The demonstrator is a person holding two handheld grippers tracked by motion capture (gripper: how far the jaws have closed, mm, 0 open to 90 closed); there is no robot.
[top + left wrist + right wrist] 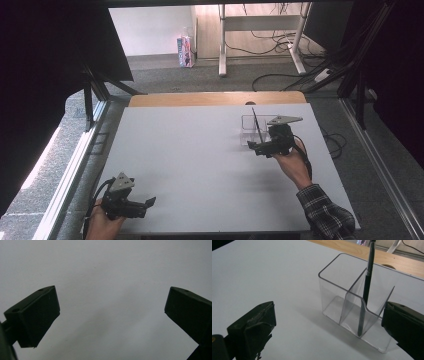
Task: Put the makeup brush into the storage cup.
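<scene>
White table, wooden strip along its far edge, desk frame, floor cables, pink carton.

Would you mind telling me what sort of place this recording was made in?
Probably an office or lab workroom: a white table framed by metal rails, a desk frame with loose cables on grey carpet behind, and a clear pen holder with a pen.
</scene>
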